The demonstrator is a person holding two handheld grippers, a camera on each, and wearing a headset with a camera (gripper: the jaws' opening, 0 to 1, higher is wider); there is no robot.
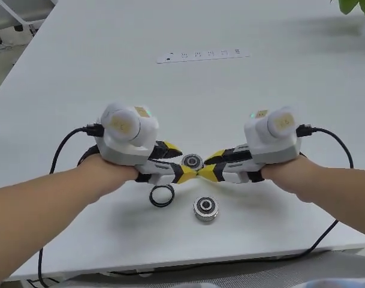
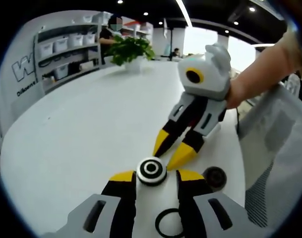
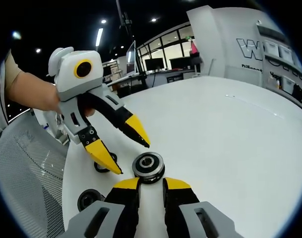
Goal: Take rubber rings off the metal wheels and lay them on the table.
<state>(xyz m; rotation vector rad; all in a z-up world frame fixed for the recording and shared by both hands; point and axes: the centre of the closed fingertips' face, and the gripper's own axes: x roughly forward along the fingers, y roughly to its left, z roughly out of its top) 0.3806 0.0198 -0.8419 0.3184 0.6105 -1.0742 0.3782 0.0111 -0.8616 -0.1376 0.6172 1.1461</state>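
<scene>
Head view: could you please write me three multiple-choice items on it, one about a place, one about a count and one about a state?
1. Where is the ring?
A. On the table, just left of the near wheel
B. On the power strip
C. Around a jaw

2. How many wheels are there?
A. One
B. Two
C. Four

3. How does the ring lie?
A. Flat, off any wheel
B. Stretched on a wheel
C. Upright on its edge

Key:
1 A, as the ring rests on the table beside the near wheel.
2 B, as besides the near wheel a far wheel sits between the left gripper and the right gripper.
3 A, as bare table shows through the ring's middle.
</scene>
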